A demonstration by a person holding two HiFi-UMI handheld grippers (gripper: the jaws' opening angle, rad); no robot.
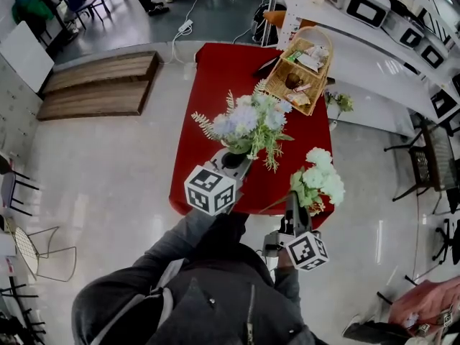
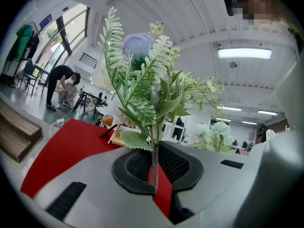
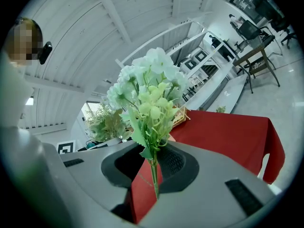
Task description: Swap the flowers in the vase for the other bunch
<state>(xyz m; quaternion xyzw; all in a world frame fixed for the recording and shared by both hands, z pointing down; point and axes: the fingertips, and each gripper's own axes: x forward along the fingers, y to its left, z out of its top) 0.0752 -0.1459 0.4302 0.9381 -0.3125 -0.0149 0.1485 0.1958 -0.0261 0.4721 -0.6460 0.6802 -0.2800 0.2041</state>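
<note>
Over the red table (image 1: 215, 85), my left gripper (image 1: 237, 162) is shut on the thin stem (image 2: 154, 163) of a bunch of pale blue flowers and ferns (image 1: 248, 124). In the left gripper view this bunch (image 2: 142, 75) stands upright from the closed left gripper (image 2: 155, 186). At the table's near right corner, my right gripper (image 1: 293, 201) is shut on the stem of a white-green flower bunch (image 1: 320, 182). That bunch (image 3: 149, 96) also rises upright out of the right gripper (image 3: 153, 182). I cannot make out a vase in any view.
A wicker basket (image 1: 302, 67) with packets sits at the table's far right corner. White shelving (image 1: 388, 42) runs along the right, with a small plant (image 1: 338, 103) below it. A wooden platform (image 1: 97, 85) lies at the left. Chairs (image 1: 431, 157) stand at the right.
</note>
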